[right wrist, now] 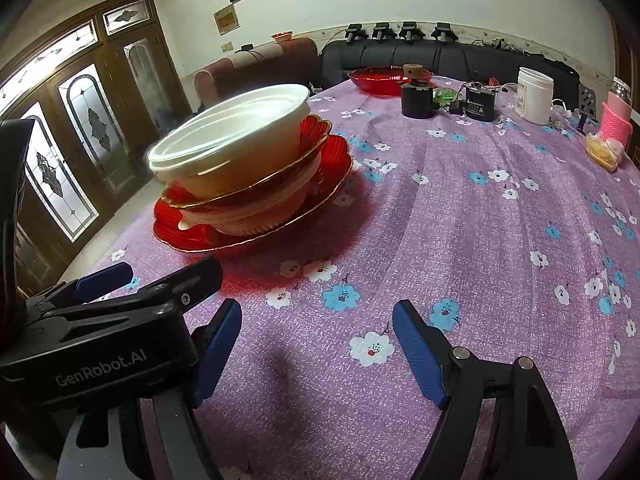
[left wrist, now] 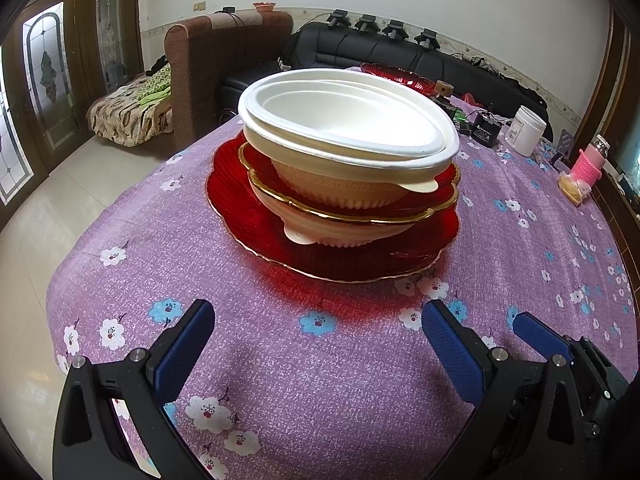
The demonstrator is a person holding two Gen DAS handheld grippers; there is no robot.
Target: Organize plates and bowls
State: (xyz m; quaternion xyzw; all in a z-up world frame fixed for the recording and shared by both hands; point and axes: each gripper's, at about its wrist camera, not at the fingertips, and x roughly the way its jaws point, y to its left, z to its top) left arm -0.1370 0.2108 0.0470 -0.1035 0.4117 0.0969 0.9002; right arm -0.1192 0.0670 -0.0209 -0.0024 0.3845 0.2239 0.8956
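Note:
A stack stands on the purple flowered tablecloth: a large red plate (left wrist: pixel 340 256) at the bottom, a white bowl (left wrist: pixel 344 232) on it, a smaller red gold-rimmed plate (left wrist: pixel 276 184), then nested white bowls (left wrist: pixel 344 128) on top, tilted. The stack also shows in the right wrist view (right wrist: pixel 240 152). My left gripper (left wrist: pixel 318 316) is open and empty, just short of the stack. My right gripper (right wrist: pixel 318 320) is open and empty, to the right of the stack. Another red dish (right wrist: pixel 380 78) sits at the table's far side.
A black cup (right wrist: pixel 418 100), a black power box (right wrist: pixel 480 106), a white jar (right wrist: pixel 534 94), a pink-sleeved bottle (right wrist: pixel 616 120) and a bagged snack (right wrist: pixel 602 150) stand at the far right. The table edge (left wrist: pixel 72 256) drops off at left. Sofas stand behind.

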